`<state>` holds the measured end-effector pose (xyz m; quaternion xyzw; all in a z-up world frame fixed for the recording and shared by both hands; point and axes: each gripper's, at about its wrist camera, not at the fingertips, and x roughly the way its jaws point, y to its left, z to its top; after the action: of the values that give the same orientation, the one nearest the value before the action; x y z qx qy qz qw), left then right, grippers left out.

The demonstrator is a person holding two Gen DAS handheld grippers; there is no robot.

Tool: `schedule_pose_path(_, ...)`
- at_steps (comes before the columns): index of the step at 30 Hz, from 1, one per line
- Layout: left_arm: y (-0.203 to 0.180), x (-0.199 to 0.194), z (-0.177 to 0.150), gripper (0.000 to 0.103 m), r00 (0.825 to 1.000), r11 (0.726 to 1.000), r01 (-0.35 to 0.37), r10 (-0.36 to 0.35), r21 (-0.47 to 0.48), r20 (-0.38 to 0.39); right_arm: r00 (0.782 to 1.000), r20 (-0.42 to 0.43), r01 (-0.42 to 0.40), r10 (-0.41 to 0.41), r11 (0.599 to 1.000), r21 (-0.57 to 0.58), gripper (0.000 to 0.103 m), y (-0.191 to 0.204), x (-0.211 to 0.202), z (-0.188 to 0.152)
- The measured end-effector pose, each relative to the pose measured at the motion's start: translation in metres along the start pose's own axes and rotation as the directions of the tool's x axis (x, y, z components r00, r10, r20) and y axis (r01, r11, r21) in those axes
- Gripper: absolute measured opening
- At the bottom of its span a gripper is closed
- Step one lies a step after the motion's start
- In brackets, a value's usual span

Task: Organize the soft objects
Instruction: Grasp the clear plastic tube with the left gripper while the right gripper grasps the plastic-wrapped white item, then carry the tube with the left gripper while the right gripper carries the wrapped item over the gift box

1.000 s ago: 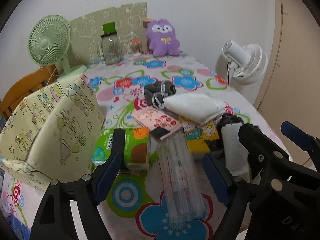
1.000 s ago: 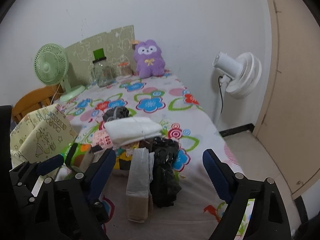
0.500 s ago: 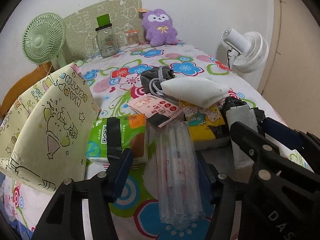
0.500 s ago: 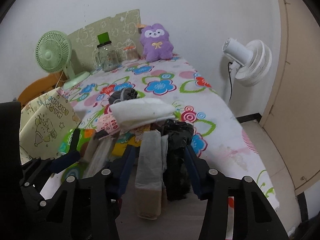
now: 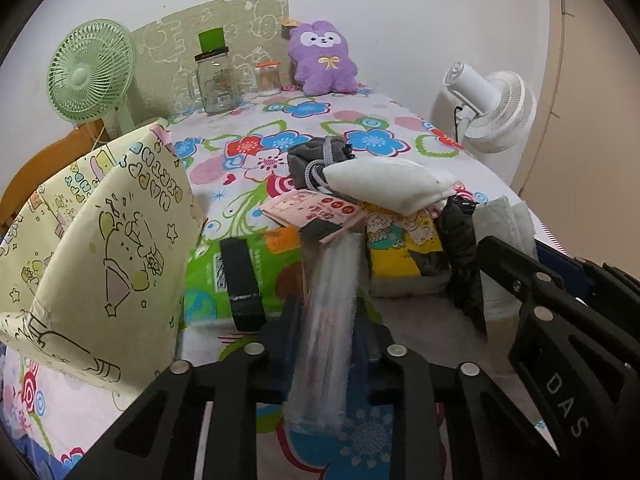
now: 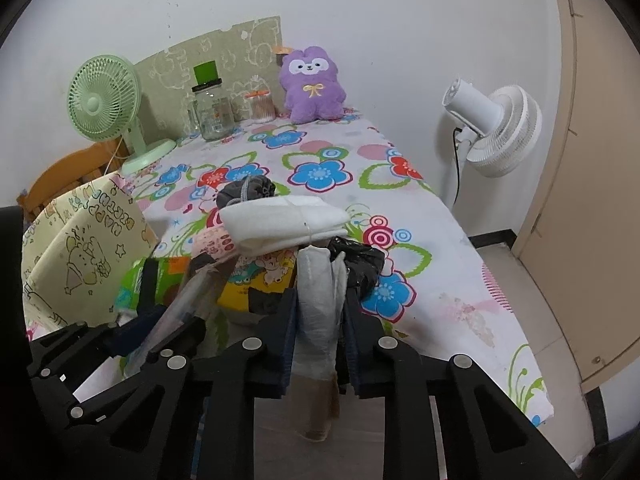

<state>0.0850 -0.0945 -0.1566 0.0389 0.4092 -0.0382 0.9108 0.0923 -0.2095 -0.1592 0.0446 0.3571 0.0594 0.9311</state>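
Observation:
A long clear plastic packet (image 5: 332,272) stands lifted at its near end between the pads of my left gripper (image 5: 327,310), whose jaws are closing and press on it. My right gripper (image 6: 320,300) is closing on a folded white and beige pack (image 6: 320,276), its pads tight against both sides. A crumpled black bag (image 6: 360,260) lies beside that pack. Behind them a folded white cloth (image 5: 384,184) rests on a yellow pack (image 5: 404,252), a pink packet (image 5: 316,210) and a grey drawstring pouch (image 5: 316,156). A green tissue pack (image 5: 240,276) lies to the left.
A cream cartoon-print fabric bag (image 5: 100,252) stands at the left. At the far end of the flowered tablecloth (image 6: 320,172) are a purple plush (image 5: 324,60), a glass jar (image 5: 214,80) and a green fan (image 5: 90,72). A white fan (image 6: 492,128) stands off the table's right edge.
Both grippers have gone from wide open to shut, the left on the clear packet and the right on the white and beige pack. The clear packet's near end has tipped up.

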Motion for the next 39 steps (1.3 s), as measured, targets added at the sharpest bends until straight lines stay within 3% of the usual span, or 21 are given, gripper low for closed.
schedule_pose_path(5, 0.000, -0.006, 0.001, 0.016, 0.999, 0.999, 0.035, -0.035, -0.002, 0.002, 1.000, 0.019, 0.023, -0.023, 1.000, -0.012, 0.021, 0.004, -0.006, 0.003)
schedule_pose_path(21, 0.004, -0.037, 0.023, 0.015, 0.995, 0.998, 0.067, -0.066, -0.014, 0.073, 0.997, 0.073, 0.014, -0.013, 1.000, -0.004, 0.021, 0.011, -0.034, 0.028)
schedule_pose_path(39, 0.013, -0.085, 0.054, 0.015, 0.985, 0.999, 0.034, -0.033, -0.003, 0.167, 0.988, 0.153, -0.015, 0.018, 1.000, -0.021, 0.021, 0.029, -0.076, 0.067)
